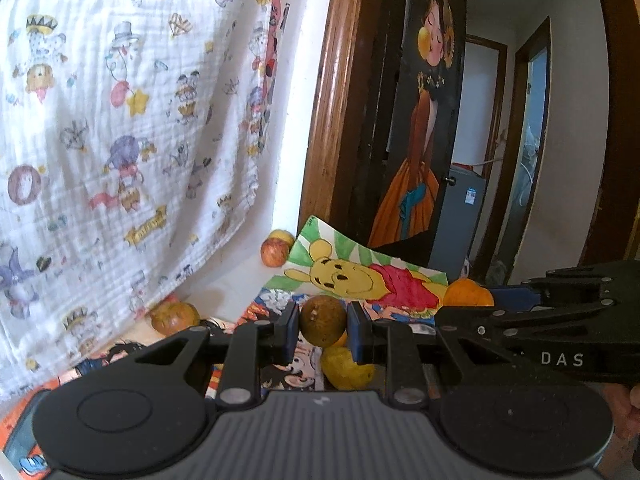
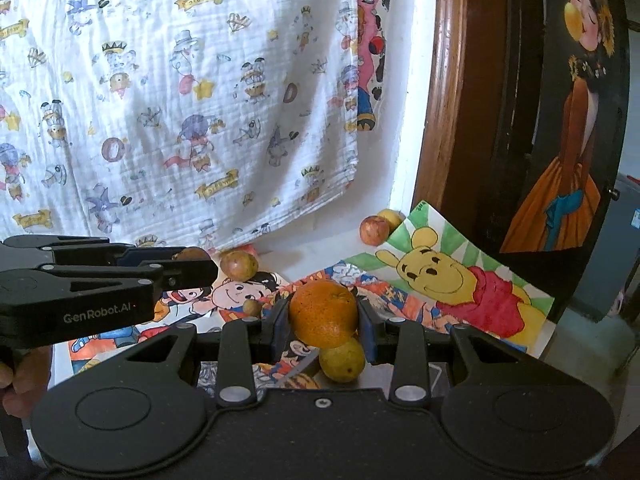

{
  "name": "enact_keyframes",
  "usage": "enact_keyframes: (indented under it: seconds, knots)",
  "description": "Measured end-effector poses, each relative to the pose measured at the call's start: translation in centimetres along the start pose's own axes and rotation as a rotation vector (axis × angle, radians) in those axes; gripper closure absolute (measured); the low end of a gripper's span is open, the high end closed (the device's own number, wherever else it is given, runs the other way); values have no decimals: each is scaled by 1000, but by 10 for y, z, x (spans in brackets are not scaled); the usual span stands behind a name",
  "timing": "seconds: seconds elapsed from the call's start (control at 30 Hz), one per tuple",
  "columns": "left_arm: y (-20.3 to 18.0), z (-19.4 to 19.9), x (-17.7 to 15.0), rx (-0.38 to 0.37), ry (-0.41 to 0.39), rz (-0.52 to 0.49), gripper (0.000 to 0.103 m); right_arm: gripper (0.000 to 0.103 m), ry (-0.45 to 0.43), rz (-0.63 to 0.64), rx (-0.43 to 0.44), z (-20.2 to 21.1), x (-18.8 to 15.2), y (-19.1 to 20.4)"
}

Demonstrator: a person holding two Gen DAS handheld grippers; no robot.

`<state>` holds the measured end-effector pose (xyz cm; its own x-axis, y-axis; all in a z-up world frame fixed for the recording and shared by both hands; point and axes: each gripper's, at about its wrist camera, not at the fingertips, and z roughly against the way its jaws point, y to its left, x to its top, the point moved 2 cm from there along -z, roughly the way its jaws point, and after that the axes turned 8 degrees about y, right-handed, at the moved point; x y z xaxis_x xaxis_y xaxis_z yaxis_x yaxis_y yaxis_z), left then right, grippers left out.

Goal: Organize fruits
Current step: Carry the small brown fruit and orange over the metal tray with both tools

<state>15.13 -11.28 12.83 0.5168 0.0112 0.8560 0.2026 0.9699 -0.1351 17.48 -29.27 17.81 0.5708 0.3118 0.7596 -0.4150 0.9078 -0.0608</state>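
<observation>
Cartoon-print table (image 2: 400, 296), both grippers raised, gripping fruit

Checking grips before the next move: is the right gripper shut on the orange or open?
Shut on it. In the right wrist view, both fingers of the right gripper press the sides of the orange, held above a yellow fruit.

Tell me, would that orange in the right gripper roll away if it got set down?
Probably. The orange is round, so on the flat drawings it may roll unless set down gently. Its dimpled peel looks grippy, so the right gripper, shut on it, likely won't slip. It looks firm, not fragile.
</observation>
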Motion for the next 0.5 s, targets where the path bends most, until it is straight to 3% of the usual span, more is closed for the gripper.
enact_keyframes:
  seconds: [0.2,0.5]
  knots:
    - [-3,-6,-14,-14,33,10,75,65,8,-20,-17,3,-22,-8]
    - [-17,-23,-42,-100,104,7,75,65,62,-132,-47,-5,-67,-35]
